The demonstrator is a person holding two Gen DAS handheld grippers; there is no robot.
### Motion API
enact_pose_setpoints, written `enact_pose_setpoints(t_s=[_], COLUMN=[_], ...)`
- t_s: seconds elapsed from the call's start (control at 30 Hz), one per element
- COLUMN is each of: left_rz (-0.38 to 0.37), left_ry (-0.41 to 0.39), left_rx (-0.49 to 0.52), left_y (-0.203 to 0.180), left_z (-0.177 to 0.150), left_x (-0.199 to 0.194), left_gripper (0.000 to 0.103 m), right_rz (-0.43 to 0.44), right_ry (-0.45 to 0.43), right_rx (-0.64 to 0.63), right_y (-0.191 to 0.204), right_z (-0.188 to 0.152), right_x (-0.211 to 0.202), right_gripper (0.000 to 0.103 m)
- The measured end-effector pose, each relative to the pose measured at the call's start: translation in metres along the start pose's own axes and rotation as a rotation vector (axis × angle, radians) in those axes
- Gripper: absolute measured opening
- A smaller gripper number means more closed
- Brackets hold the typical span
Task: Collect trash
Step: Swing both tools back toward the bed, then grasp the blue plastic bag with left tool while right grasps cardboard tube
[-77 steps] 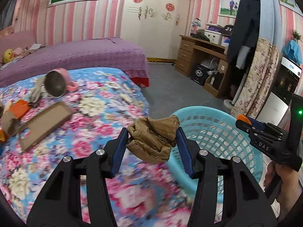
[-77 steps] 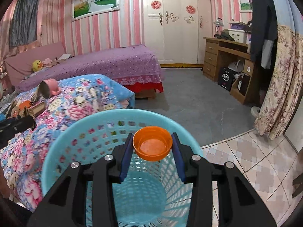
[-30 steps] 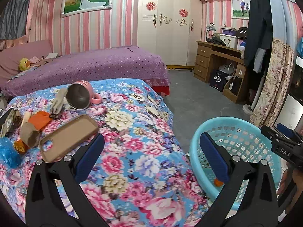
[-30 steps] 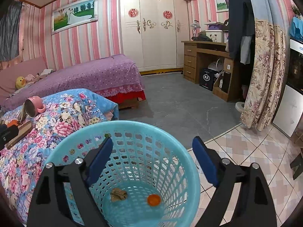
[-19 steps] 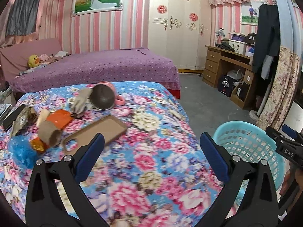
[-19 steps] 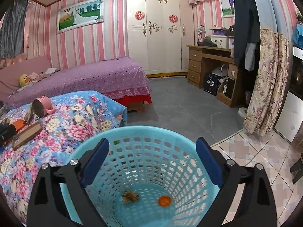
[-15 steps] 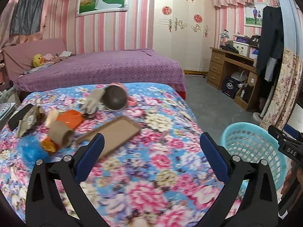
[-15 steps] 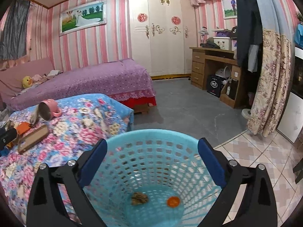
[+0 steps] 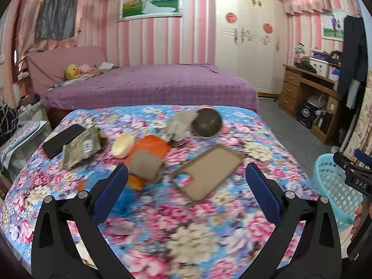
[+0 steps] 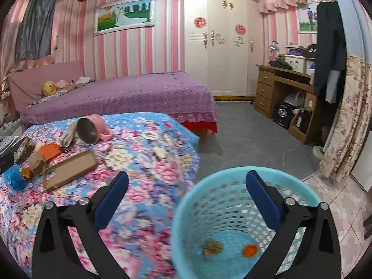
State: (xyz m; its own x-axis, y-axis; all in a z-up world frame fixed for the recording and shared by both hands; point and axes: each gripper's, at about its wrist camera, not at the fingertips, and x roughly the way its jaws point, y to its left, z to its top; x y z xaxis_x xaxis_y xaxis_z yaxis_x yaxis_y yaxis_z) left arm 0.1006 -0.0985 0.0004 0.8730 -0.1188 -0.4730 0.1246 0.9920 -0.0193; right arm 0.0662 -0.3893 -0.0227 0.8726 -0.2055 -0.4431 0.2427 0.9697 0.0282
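Gaping empty, both tongs [image 9: 186, 187] [image 10: 187, 187]; only the right view shows scraps [image 10: 212, 247] inside the basket [image 10: 186, 209].

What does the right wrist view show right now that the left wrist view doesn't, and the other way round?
Only the right wrist view looks into the blue basket: a crumpled brown scrap and an orange cap lie at its bottom. Only the left wrist view clearly shows the black phone and the cream cup. Both show the brown phone case, the tipped pink mug and an open, empty tool: left tool, right tool.
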Motion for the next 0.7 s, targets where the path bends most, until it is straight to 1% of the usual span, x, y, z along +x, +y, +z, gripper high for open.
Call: enact_pose_setpoints(t_s=[0.17,0.3,0.53,0.7], left_rz=[0.033,0.02,0.038,0.053], left_ry=[-0.006,0.023,0.069,0.111], left_rx=[-0.023,-0.06,-0.039,-0.042], left_y=[0.032,0.053,0.077,0.092], left_z=[-0.008,-0.014,-0.026,-0.031], left_x=[0.002,0.008,0.017,0.031], left_gripper=[0.098,0.098,0.098,0.098], right_rz=[0.034,0.035,0.01,0.009], right_ry=[0.008,0.001,0.023,0.037], right_rx=[0.001,-0.027,-0.066,-0.038], right_y=[0.026,0.047,0.069,0.078], right_z=[0.0,-0.002,-0.005,-0.005], right_x=[0.003,0.002,0.012,0.018], right_gripper=[0.098,0.098,0.098,0.098])
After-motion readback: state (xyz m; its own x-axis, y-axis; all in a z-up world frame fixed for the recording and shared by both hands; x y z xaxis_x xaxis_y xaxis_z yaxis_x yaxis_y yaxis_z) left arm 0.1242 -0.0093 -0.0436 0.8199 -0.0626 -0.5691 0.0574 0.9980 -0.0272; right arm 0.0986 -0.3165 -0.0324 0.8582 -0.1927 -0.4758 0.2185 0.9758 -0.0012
